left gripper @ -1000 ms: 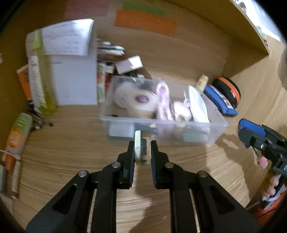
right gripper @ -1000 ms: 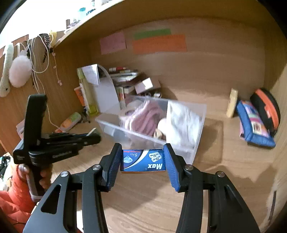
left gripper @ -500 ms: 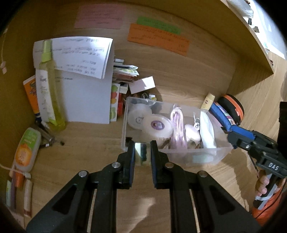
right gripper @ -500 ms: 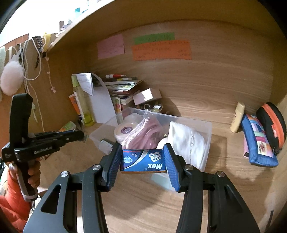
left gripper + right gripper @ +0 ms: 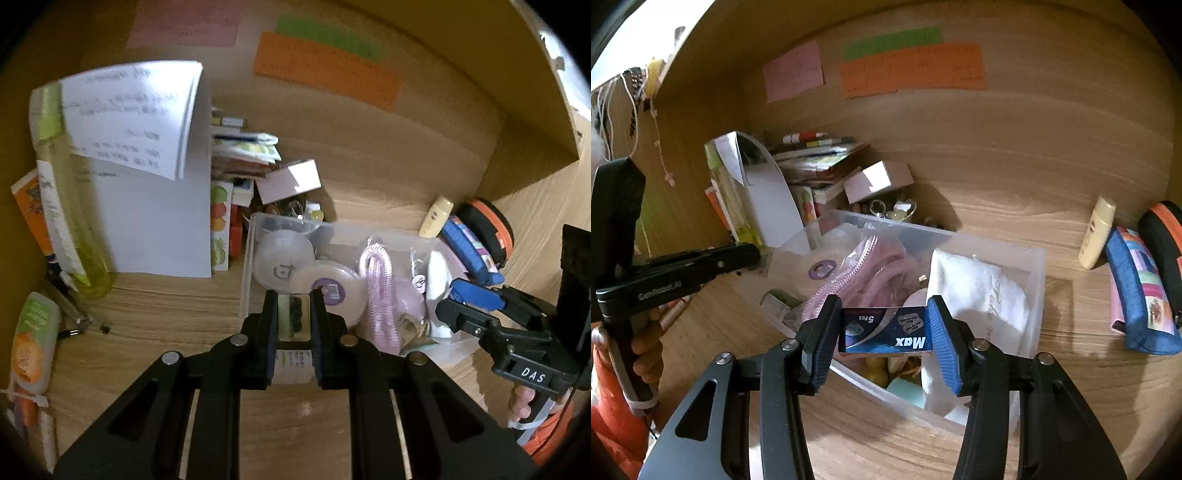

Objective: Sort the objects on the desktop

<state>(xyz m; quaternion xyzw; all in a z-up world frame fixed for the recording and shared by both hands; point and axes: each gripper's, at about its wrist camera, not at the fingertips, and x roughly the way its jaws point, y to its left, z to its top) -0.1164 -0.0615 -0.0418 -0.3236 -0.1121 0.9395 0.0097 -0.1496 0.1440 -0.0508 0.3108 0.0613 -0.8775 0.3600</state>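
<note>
STEP: you carry two items over the clear bin (image 5: 1038, 258), drop-off looks due | NEXT: lower each into a free gap, then release | LEFT: left gripper (image 5: 293, 325) pinches a small clear bottle (image 5: 293, 332) above the bin's near-left corner | RIGHT: right gripper (image 5: 884, 332) clamps the blue Max packet (image 5: 884, 334) across its ends, above the bin's near wall.

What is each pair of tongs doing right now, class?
Left tongs: closed on a small clear bottle, over the clear bin.
Right tongs: closed on a blue "Max" packet, above the bin.
</note>
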